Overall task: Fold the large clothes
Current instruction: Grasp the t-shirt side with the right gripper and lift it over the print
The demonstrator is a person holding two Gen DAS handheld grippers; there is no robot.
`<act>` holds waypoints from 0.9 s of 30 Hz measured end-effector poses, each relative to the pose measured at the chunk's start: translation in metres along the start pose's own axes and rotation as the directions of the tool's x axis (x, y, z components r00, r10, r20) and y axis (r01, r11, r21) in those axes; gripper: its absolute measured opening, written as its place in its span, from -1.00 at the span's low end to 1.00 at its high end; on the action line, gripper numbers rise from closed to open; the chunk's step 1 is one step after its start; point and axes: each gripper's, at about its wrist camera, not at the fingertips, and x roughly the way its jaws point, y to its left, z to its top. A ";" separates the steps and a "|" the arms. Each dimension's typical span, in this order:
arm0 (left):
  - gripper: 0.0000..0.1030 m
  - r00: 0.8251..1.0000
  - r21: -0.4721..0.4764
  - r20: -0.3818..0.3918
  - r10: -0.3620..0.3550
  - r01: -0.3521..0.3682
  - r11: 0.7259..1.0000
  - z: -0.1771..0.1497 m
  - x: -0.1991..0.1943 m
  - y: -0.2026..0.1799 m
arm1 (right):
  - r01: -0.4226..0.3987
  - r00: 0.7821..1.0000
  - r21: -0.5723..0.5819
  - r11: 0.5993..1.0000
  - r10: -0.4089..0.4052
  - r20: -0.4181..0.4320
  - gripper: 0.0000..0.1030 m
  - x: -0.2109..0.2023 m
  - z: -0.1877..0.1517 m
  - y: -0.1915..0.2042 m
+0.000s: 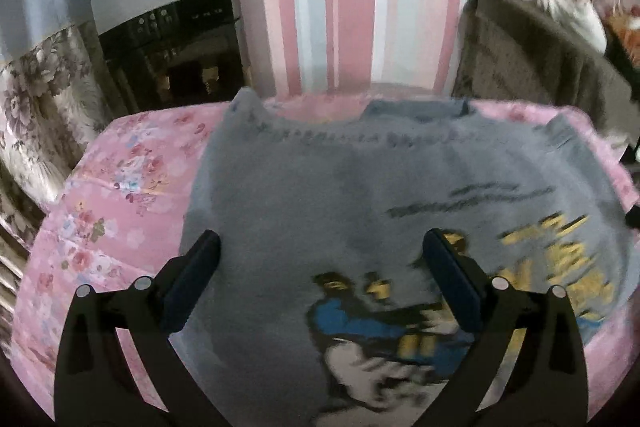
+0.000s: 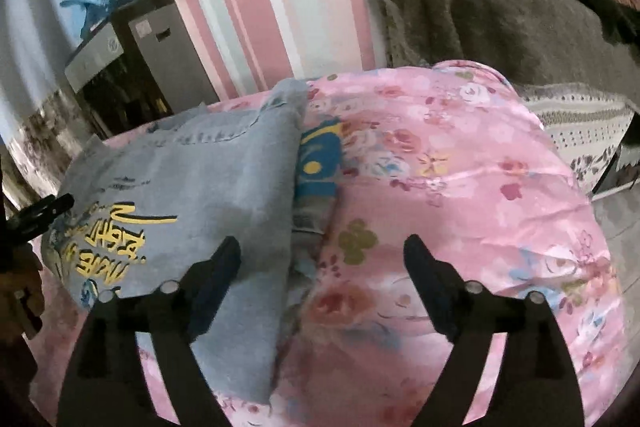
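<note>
The soft grey printed sweatshirt point(image 1: 320, 195) lies spread on the pink floral bedspread point(image 2: 460, 167). Both the left claw point(image 1: 320, 279) and the right claw point(image 2: 322, 267) hover released, grasping nothing. The sweatshirt looks limp and light, so it is probably best pinched at a hem or side edge.

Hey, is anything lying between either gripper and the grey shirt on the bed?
Nothing visible. The left gripper hangs open directly over the grey shirt, and the right gripper is open at its folded edge, straddling shirt and pink floral bedspread. No other item lies between.
</note>
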 end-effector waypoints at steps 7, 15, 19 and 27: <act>0.94 0.993 0.018 0.063 -0.103 0.103 0.995 0.006 -0.024 -0.048 | -0.039 0.999 0.005 0.999 0.039 -0.035 0.93 0.021 0.002 0.017; 0.94 0.994 0.104 -0.059 -0.088 0.093 0.990 -0.005 0.027 -0.084 | -0.120 0.986 0.008 0.993 0.120 -0.113 0.83 0.064 -0.003 0.040; 0.94 0.996 0.134 -0.077 -0.054 0.064 0.989 -0.013 0.041 -0.088 | -0.122 0.989 -0.031 0.992 0.119 -0.083 -0.30 0.053 0.004 0.058; 0.94 0.995 0.146 -0.081 -0.052 0.063 0.987 -0.013 0.053 -0.091 | -0.183 0.981 -0.048 0.982 0.180 -0.074 -0.55 0.032 0.019 0.072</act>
